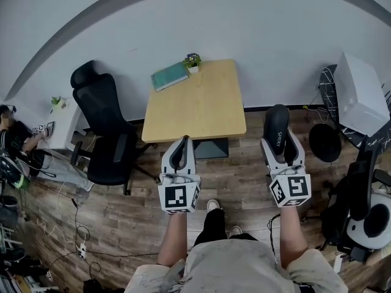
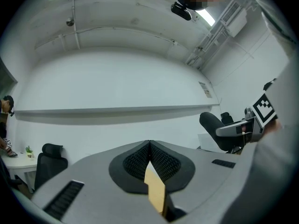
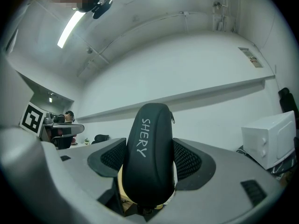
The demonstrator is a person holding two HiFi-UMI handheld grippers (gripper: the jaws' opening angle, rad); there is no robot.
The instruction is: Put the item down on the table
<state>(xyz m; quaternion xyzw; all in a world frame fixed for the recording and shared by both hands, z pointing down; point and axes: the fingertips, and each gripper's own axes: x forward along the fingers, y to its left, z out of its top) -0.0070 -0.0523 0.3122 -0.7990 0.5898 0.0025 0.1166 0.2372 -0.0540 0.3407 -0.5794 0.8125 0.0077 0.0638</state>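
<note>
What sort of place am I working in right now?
Probably an office or lab workroom: a wooden table against a plain white wall, carrying a teal book and a small potted plant, with a black office chair beside it.

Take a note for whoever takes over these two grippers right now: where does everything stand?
Left gripper: shut, empty.
Right gripper: shut on the black zippered case printed SHERY, held in the air short of the table.
Light wooden table: ahead, teal book and small potted plant at its far edge.
Done: case gripped. Left: carry it over the table, set it down, open the jaws.
</note>
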